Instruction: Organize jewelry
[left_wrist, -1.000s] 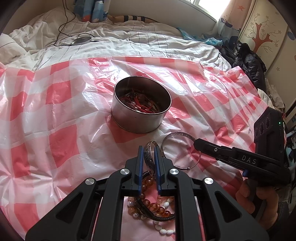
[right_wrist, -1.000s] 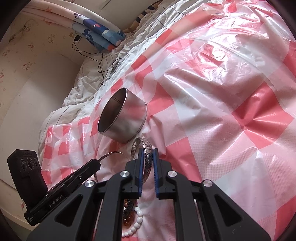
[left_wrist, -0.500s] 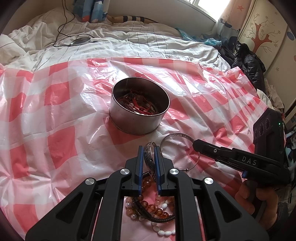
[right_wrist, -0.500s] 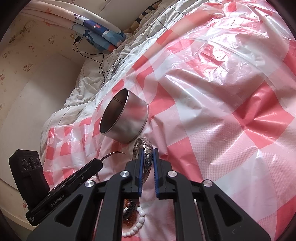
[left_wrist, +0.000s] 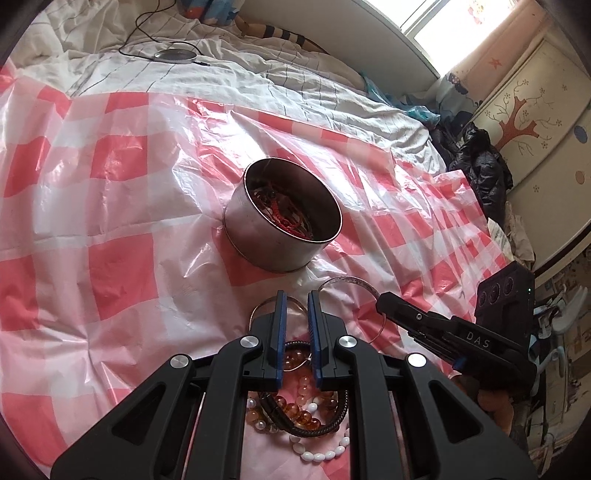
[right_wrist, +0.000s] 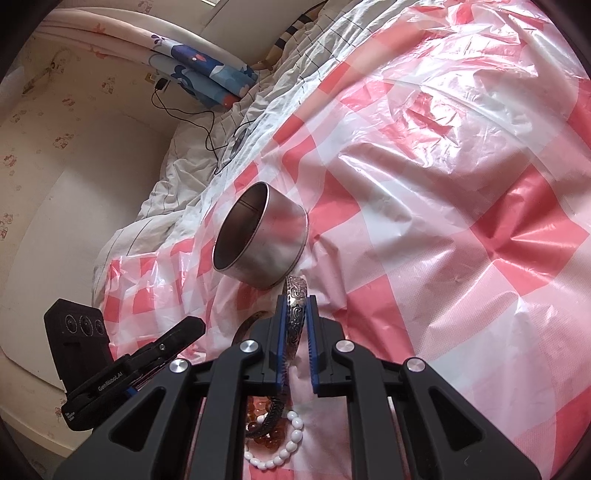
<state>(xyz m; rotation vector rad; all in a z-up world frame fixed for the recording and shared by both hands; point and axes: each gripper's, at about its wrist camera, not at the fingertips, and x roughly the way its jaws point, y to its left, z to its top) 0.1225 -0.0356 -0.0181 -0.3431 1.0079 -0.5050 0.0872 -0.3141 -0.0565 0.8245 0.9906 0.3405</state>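
Steel tin (right_wrist: 273, 243) just ahead of right tongs (right_wrist: 296, 301), clamped edge-on around engraved silver bangle (right_wrist: 295, 290), probably for dropping in; left tongs (left_wrist: 296, 295) nearly closed, seemingly empty, above beads (left_wrist: 295, 410).

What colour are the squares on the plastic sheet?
Red and white checks on the plastic sheet, clearest in the right wrist view.

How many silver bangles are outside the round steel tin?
2. One engraved silver bangle is held in the right gripper; a second silver bangle lies on the red-checked plastic sheet beside the left gripper. More may hide among the beads.

Bedroom — rumpled bed (left_wrist: 258, 85), painted wardrobe (left_wrist: 517, 122).
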